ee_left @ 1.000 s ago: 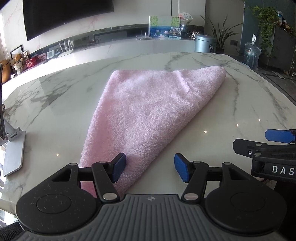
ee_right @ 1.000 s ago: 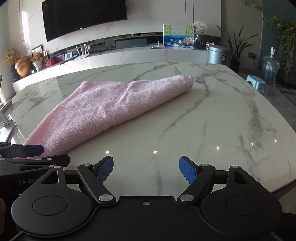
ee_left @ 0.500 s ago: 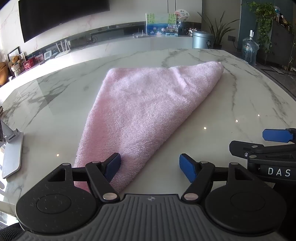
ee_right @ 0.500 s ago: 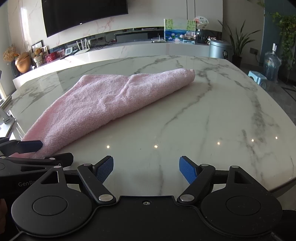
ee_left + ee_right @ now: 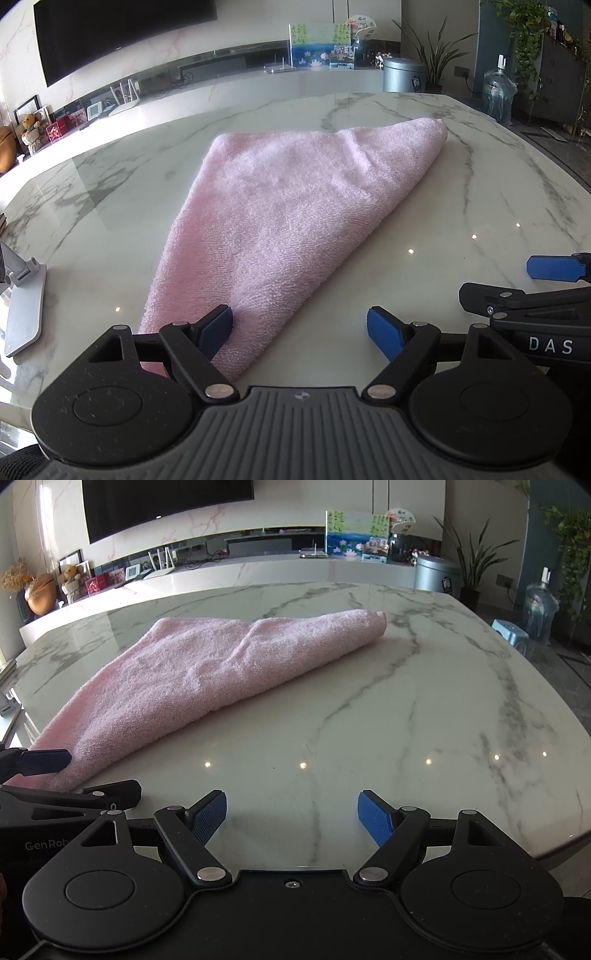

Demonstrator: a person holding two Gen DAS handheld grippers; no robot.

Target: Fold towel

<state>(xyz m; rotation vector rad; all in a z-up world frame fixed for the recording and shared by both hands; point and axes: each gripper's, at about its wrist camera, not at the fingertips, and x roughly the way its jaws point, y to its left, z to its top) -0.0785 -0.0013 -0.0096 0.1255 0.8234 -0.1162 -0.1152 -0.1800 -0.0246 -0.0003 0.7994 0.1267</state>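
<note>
A pink towel [image 5: 295, 206] lies folded into a triangle on the white marble table [image 5: 480, 206], its near corner pointing at me. My left gripper [image 5: 301, 330] hovers over that near corner with its jaws opening; the left blue pad sits over the towel's edge, the right pad over bare marble, and neither presses on the cloth. In the right wrist view the same towel [image 5: 207, 672] stretches from the middle to the left edge. My right gripper [image 5: 291, 816] stands open over bare marble to the right of the towel, with nothing between its fingers.
A white phone stand [image 5: 24, 299] sits at the table's left edge. The right gripper's body [image 5: 535, 314] shows at the left view's right side, the left gripper [image 5: 55, 775] at the right view's left. Behind the table are a TV counter, a metal bin [image 5: 436, 578] and plants.
The left gripper's jaws have spread wider, and the towel corner lies loose on the table. The right gripper keeps the same opening and place.
</note>
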